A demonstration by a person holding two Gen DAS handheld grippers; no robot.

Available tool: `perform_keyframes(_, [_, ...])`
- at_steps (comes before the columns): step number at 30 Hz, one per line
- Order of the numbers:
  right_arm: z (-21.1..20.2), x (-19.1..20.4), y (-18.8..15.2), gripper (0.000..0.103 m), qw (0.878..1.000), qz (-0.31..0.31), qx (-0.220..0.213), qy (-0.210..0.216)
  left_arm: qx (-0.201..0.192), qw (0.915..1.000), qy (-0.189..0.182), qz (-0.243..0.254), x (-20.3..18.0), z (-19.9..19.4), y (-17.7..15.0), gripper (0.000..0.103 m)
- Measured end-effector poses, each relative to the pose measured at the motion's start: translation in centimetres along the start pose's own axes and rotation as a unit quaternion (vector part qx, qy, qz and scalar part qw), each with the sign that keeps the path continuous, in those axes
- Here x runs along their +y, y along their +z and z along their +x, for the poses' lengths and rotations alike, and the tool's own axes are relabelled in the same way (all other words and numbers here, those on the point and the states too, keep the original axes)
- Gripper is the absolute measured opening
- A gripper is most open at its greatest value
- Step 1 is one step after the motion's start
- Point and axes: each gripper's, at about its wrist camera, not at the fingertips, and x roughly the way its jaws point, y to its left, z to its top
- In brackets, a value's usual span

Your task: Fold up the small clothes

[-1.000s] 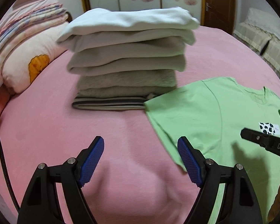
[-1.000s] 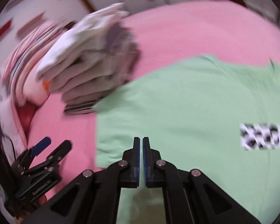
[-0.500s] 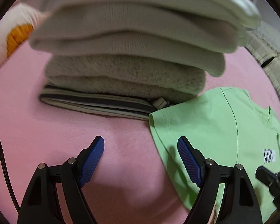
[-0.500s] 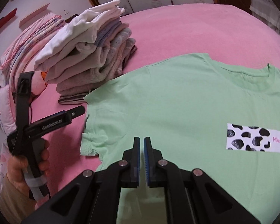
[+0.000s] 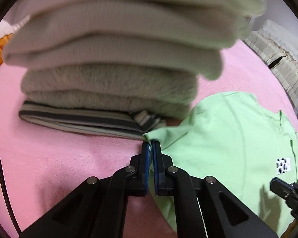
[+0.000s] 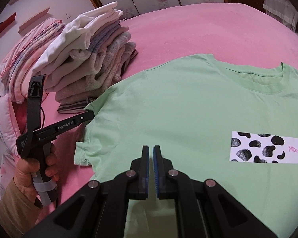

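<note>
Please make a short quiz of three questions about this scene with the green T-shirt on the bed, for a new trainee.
1. True or false: the green T-shirt lies spread flat on the pink bed cover.
2. What do the left tongs pinch? A) a striped garment B) the T-shirt's sleeve edge C) a pillow
3. Fill in: beside the T-shirt stands a ____ of folded clothes.

Key:
1. True.
2. B. The left tongs are shut on the sleeve edge, close to the pile; the right tongs are shut above the T-shirt's lower part.
3. Pile.
</note>
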Motion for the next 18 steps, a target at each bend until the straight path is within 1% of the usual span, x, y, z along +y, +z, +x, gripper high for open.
perform_keyframes(3, [-0.8, -0.5, -0.1, 0.006, 1.0, 0.003, -0.009, 0.004, -0.019, 0.9997, -0.013, 0.004, -1.8, -2.4, 0.5, 0.002])
perform_keyframes(6, [-1.8, -1.2, -0.1, 0.006, 1.0, 0.007, -0.019, 0.004, -0.036, 0.9984, -0.036, 0.025, -4.7, -4.9, 1.1, 0.002])
perform_keyframes(8, [-2.3, -1.8, -0.1, 0.006, 1.0, 0.011, -0.025, 0.005, -0.04, 0.9972, -0.049, 0.041, -7.4, -6.1, 1.5, 0.002])
perform_keyframes(10, [-2.9, -2.6, -0.1, 0.006, 0.999, 0.016, -0.032, 0.001, -0.036, 0.9957, -0.071, 0.046, -9.9, -6.7, 1.9, 0.002])
perform_keyframes(12, [-3.6, -3.5, -0.2, 0.006, 0.999, 0.022, -0.037, -0.001, -0.028, 0.994, -0.093, 0.049, -12.3, -6.7, 2.2, 0.002])
perform_keyframes(14, [-4.2, -4.3, -0.3, 0.006, 0.999, 0.025, -0.042, -0.006, -0.022, 0.9934, -0.099, 0.054, -14.2, -6.2, 1.8, 0.002])
perform_keyframes(18, [-5.2, -6.3, -0.6, 0.006, 0.998, 0.034, -0.048, -0.019, 0.013, 0.9931, -0.107, 0.047, -17.4, -2.8, 0.8, 0.002])
